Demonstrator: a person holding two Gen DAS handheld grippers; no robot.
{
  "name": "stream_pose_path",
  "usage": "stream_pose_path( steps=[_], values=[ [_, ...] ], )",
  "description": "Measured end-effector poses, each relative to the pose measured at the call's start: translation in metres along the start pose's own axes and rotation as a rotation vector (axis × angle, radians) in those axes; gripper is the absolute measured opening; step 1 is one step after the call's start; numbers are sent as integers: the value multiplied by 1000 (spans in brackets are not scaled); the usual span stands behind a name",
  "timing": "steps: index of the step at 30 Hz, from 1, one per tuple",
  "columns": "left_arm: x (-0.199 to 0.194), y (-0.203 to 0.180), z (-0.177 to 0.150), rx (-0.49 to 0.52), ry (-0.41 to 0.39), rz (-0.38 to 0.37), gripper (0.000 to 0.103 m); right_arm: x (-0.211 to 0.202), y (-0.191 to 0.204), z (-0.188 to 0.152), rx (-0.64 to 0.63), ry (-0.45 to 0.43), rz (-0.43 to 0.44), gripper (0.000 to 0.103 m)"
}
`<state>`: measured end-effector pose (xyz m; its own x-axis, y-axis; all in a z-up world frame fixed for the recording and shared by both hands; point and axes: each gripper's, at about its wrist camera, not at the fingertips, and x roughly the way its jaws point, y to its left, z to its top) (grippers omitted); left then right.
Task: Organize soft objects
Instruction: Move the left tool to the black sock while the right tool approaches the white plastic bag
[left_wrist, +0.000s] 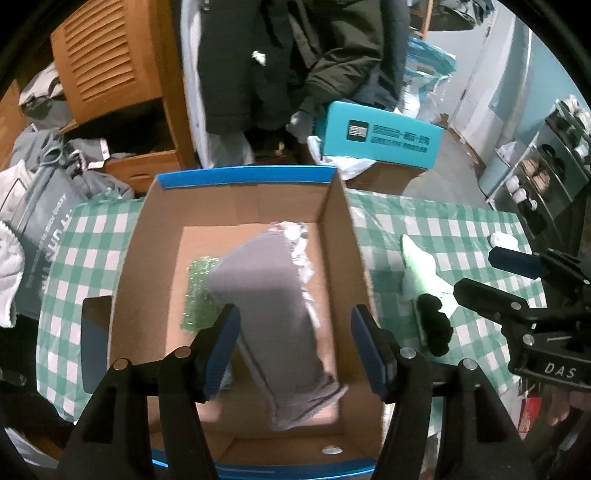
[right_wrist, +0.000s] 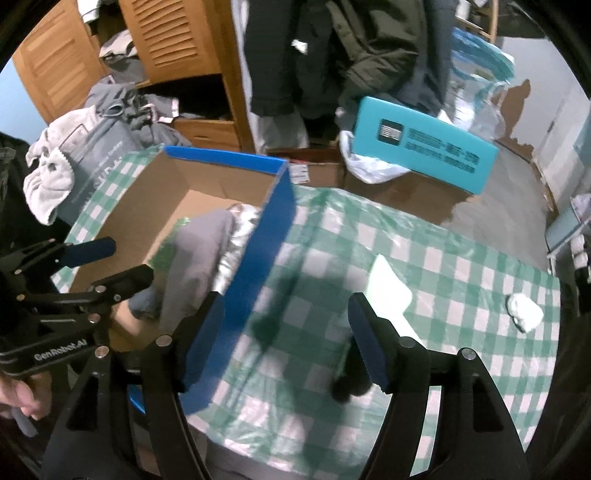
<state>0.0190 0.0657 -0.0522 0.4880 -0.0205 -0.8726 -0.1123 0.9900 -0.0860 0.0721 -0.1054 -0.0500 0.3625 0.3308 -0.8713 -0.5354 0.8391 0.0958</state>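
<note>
Currently, grey fabric sock (left_wrist: 273, 317) lies lengthwise in cardboard box (left_wrist: 340, 236), cuff nearest; both grippers (left_wrist: 291, 350) (right_wrist: 288, 343) released.

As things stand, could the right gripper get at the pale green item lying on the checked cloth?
Probably yes: the right gripper is open above the cloth, the pale green item lies just ahead by its right finger, and nothing stands between them.

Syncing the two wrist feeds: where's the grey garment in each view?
Left wrist: grey garment at picture centre, lying inside the cardboard box, between the open jaws of the left gripper.
Right wrist: grey garment left of centre, behind the box's blue side wall.
Shared landmark: the teal carton beyond the table.
</note>
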Motion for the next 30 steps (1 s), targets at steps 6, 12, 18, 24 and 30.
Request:
stream_pose_path(
  steps=[6, 12, 18, 24, 30],
  values=[
    [2, -32, 4, 58, 5, -9, 64, -8, -31, -14, 52, -6, -21, 70],
    [6, -64, 8, 114, 12, -19, 66, -17, -59, -28, 92, -18, -40, 70],
    [14, -96, 10, 171, 27, -22, 67, -19, -87, -40, 137, -17, -49, 70],
    [28, -120, 13, 202, 57, -26, 68, -20, -119, -53, 178, -12, -74, 70],
    [43, -138, 21, 202, 83, -34, 68, -13, -149, -63, 205, 16, -90, 70]
  ],
)
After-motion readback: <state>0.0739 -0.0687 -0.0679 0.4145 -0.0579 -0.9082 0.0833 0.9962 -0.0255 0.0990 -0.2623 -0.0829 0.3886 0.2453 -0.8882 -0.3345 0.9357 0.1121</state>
